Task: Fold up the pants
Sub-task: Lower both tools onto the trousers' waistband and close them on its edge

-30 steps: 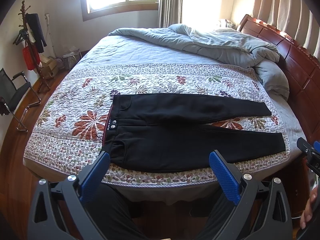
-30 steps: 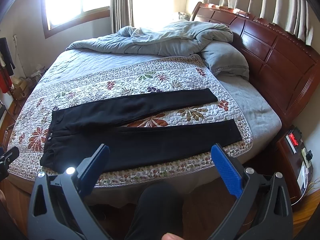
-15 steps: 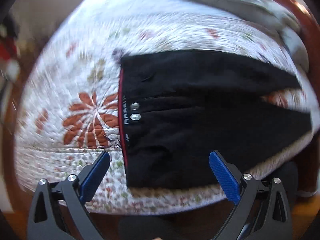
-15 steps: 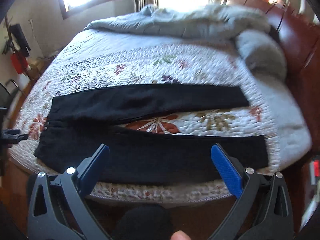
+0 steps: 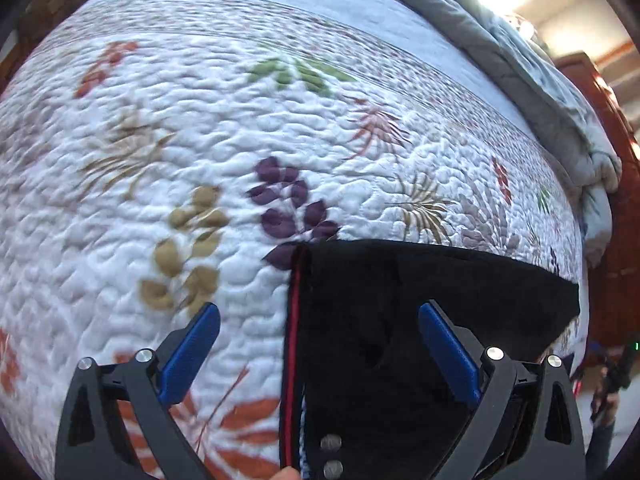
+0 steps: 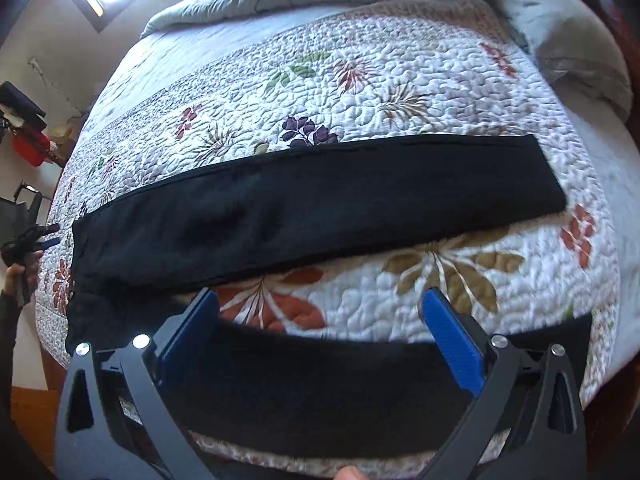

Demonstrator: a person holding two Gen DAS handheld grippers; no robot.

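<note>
Over the pants [image 5: 400, 300], left gripper [image 5: 320, 344] and right gripper [image 6: 320, 324] hover spread; pinching only one fabric layer risks a crooked fold.

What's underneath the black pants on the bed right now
The black pants lie flat on the floral quilt, which shows between the two legs and all around them. Whatever part of the quilt's pattern sits directly beneath the fabric is covered.

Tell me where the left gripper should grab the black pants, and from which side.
Pinch the waistband of the black pants at its far corner, coming in from the waist end over the quilt. That red-lined edge lies flat and exposed between the open fingers of the left gripper.
</note>
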